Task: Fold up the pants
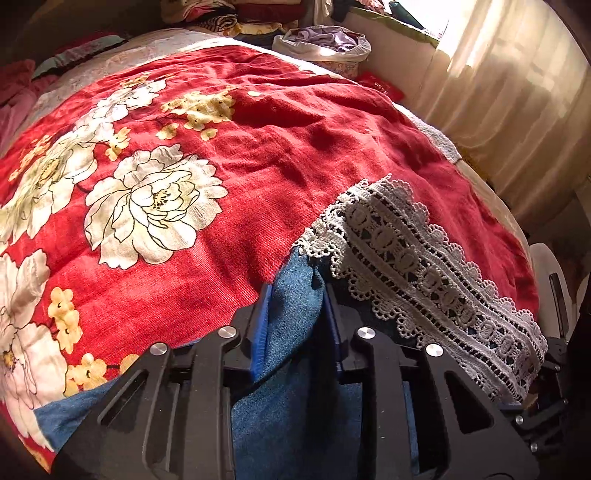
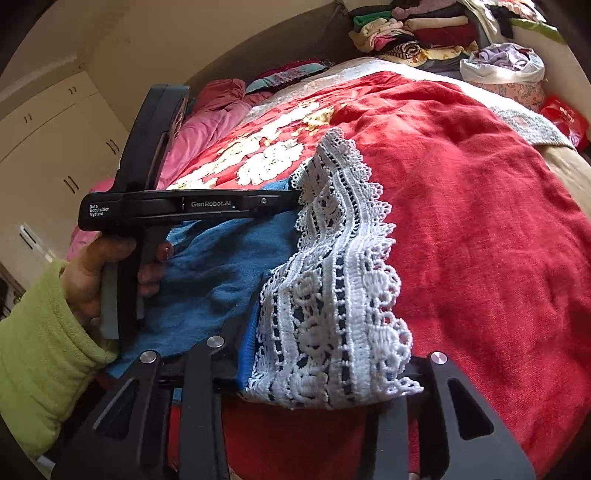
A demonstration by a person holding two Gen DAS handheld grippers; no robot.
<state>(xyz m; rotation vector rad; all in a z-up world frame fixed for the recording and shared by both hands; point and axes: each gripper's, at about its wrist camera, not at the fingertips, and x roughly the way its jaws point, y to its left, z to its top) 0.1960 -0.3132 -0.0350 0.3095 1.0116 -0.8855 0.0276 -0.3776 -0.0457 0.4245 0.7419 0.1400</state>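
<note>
Blue denim pants (image 1: 295,299) with a white lace hem (image 1: 406,266) lie near the edge of a red flowered bedspread (image 1: 155,110). My left gripper (image 1: 299,295) is shut on a fold of the denim, pinched between its blue pads (image 1: 260,332). In the right wrist view the lace hem (image 2: 332,277) drapes over my right gripper (image 2: 321,350), which is shut on it. One blue pad (image 2: 247,347) shows; the other finger is hidden under lace. The left gripper (image 2: 291,197) holds the denim (image 2: 221,266) just left of the lace, carried by a hand (image 2: 85,273) in a green sleeve.
A white bag of clothes (image 1: 325,40) stands at the bed's far corner, beside stacked folded clothes (image 2: 417,33). Pink bedding (image 2: 214,122) lies at the far left. A cream curtain (image 1: 498,92) hangs to the right of the bed, and a wardrobe (image 2: 55,140) stands on the left.
</note>
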